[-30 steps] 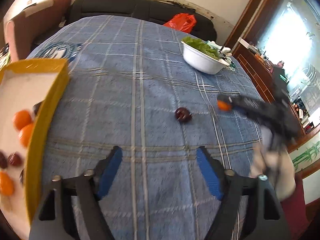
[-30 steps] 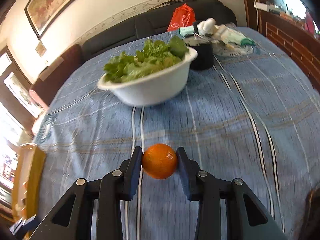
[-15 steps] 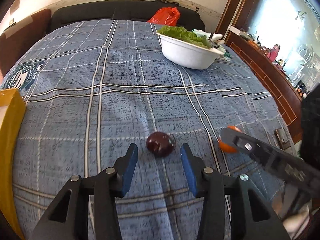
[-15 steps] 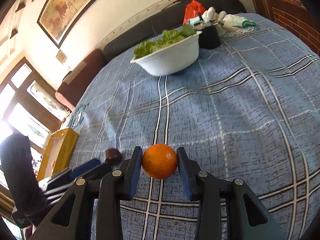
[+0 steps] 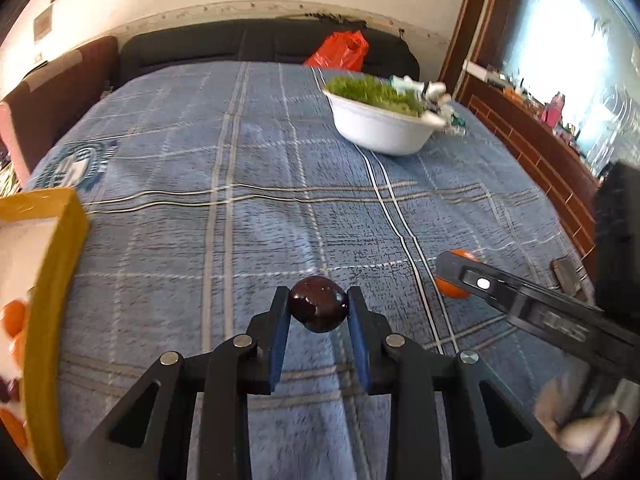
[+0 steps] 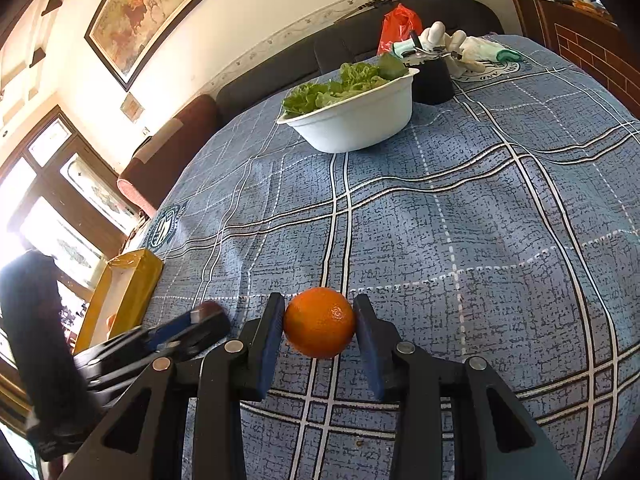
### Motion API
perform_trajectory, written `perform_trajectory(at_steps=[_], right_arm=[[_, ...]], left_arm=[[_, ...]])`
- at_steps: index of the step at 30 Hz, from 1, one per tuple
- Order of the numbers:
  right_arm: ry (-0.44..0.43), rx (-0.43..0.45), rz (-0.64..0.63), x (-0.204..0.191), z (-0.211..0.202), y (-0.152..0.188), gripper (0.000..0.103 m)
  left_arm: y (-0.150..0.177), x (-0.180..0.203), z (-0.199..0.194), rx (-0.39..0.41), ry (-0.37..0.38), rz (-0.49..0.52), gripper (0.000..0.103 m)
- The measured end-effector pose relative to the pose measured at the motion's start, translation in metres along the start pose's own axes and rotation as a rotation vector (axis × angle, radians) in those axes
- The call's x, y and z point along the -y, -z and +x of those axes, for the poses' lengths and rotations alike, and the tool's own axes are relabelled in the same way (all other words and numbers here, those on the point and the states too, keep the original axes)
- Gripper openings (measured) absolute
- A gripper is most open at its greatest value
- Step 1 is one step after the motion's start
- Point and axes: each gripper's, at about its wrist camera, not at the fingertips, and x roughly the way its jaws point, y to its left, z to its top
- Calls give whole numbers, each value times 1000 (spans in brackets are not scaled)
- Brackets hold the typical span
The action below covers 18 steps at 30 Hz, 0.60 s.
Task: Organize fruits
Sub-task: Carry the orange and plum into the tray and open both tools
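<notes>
My left gripper (image 5: 319, 312) is shut on a dark red-brown round fruit (image 5: 318, 309), held just above the blue plaid cloth. My right gripper (image 6: 320, 322) is shut on an orange (image 6: 320, 328); the orange also shows in the left wrist view (image 5: 454, 288), partly behind the right gripper's finger. A yellow box (image 5: 56, 280) with a white inside sits at the left and holds several oranges (image 5: 14, 318) and dark fruits. The box also shows in the right wrist view (image 6: 128, 292), beyond the left gripper (image 6: 200, 320).
A white bowl of green lettuce (image 5: 380, 128) stands at the far right of the table; in the right wrist view the bowl (image 6: 352, 120) has a black cup (image 6: 432, 80) and white gloves behind it. A red bag (image 5: 340, 50) lies on the dark sofa.
My left gripper closed on the dark fruit and lifted it slightly. The view swung left, bringing the yellow box back in. My right gripper keeps holding the orange, drawn back nearer the left gripper.
</notes>
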Motion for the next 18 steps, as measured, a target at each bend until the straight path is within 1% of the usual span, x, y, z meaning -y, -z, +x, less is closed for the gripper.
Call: perform_trajectory(at_steps=[3, 7, 10, 12, 14, 18], right_arm=[[1, 3, 1, -1, 1, 0, 39], [-26, 1, 28, 1, 0, 2, 39], [9, 5, 16, -5, 1, 5, 39], [14, -7, 9, -15, 0, 10, 39], [2, -20, -5, -28, -3, 17, 39], [-32, -48, -75, -73, -9, 32, 39]], left_arm=[[8, -17, -31, 31, -2, -52, 27], [22, -49, -70, 69, -32, -157, 27], [32, -80, -100, 95, -73, -232, 27], [40, -101, -120, 115, -119, -269, 27], [47, -123, -138, 135, -185, -296, 28], [64, -154, -163, 167, -295, -332, 28]])
